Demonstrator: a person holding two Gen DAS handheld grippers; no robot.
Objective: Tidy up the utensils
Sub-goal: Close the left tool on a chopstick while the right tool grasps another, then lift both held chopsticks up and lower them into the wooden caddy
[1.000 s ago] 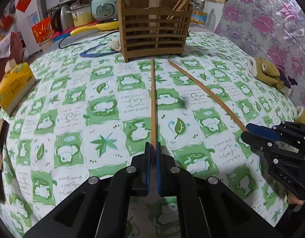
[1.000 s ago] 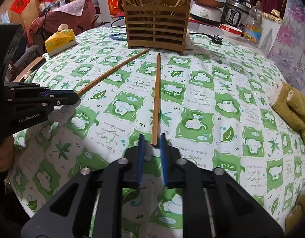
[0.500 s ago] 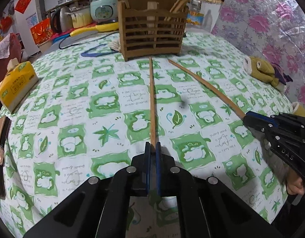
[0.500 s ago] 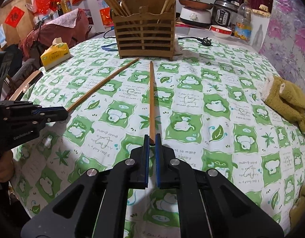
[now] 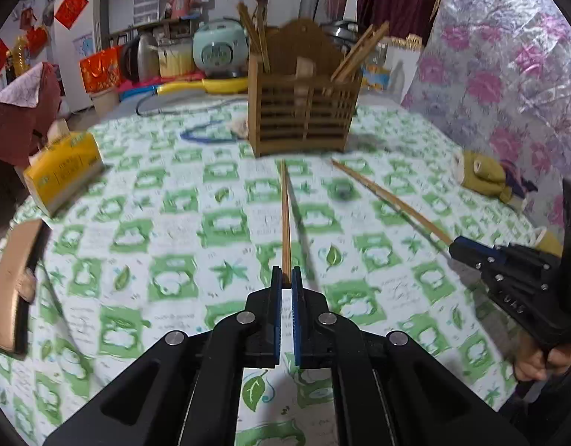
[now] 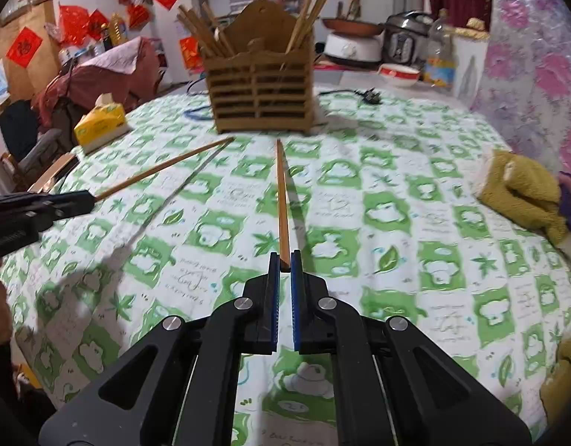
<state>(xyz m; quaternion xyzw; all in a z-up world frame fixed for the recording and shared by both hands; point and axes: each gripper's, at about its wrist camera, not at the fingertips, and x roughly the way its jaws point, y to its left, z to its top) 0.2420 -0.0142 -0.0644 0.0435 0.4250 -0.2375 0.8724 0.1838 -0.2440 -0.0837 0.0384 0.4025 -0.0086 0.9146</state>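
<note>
1. Jaws: left gripper (image 5: 286,278) clamped shut on the butt of a chopstick (image 5: 285,219); right gripper (image 6: 284,262) likewise pinches its own chopstick (image 6: 282,200).
2. Both sticks hang above the tablecloth (image 6: 397,186), long axes toward the wooden holder (image 6: 261,93), tips near its base.
3. Raise tips above the rim, then drop in.
</note>
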